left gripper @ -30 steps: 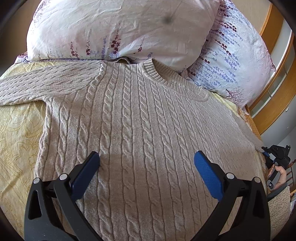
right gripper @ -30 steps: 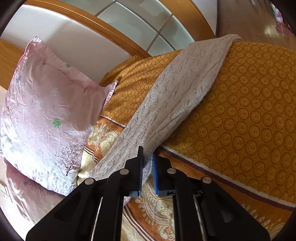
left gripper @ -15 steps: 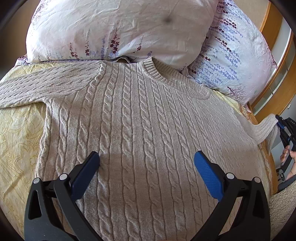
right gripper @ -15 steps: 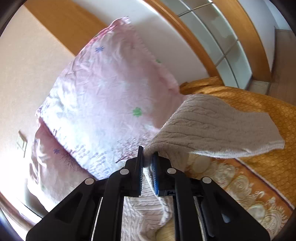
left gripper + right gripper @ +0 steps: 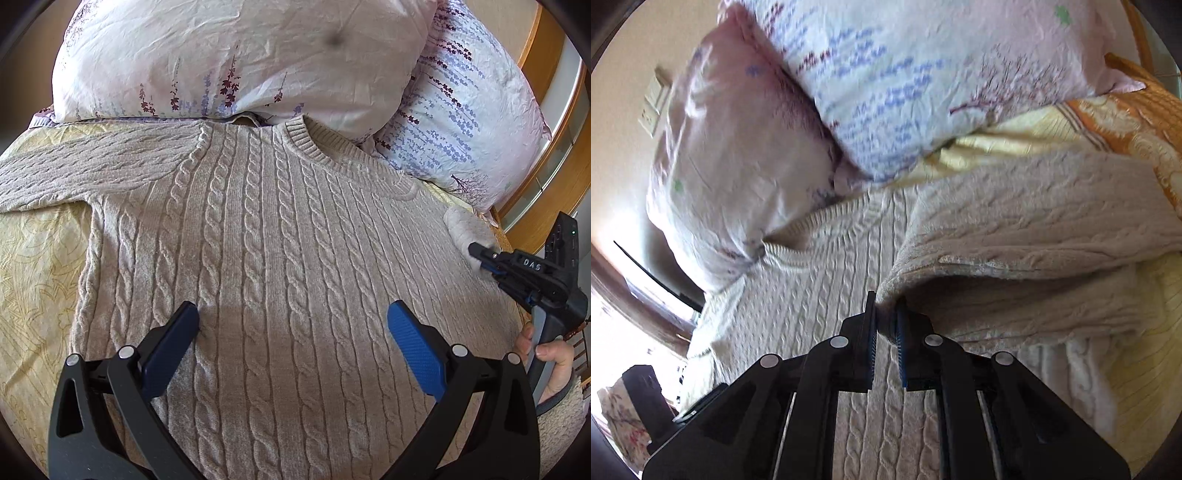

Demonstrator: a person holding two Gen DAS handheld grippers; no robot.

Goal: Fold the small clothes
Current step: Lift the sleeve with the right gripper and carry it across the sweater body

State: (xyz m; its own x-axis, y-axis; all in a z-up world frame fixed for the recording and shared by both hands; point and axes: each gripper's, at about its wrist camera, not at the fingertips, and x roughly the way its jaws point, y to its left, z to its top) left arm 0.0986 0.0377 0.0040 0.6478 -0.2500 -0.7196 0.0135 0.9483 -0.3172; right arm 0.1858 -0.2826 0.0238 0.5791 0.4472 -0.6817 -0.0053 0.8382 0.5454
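A beige cable-knit sweater [image 5: 277, 240] lies flat on the bed, collar toward the pillows. My left gripper [image 5: 291, 332] hovers open over its lower chest, nothing between the blue pads. At the right edge, my right gripper [image 5: 476, 251] pinches the sweater's sleeve [image 5: 465, 229] by its end. In the right wrist view the sleeve [image 5: 1034, 229] is folded over the sweater body [image 5: 820, 295], its end still caught between the narrow jaws of the right gripper [image 5: 885, 317], which are starting to open. The other sleeve [image 5: 74, 173] stretches out to the left.
Two floral pillows [image 5: 240, 55] [image 5: 461, 110] lean at the head of the bed, touching the collar. A yellow patterned bedspread [image 5: 37, 277] shows left of the sweater. A wooden headboard [image 5: 546, 184] curves at the right. A person's hand [image 5: 554, 362] holds the right gripper's handle.
The right gripper has carried the sleeve end from hanging off the bed's right side up and in over the sweater's right shoulder, rolling as it went. The left gripper stayed still and open.
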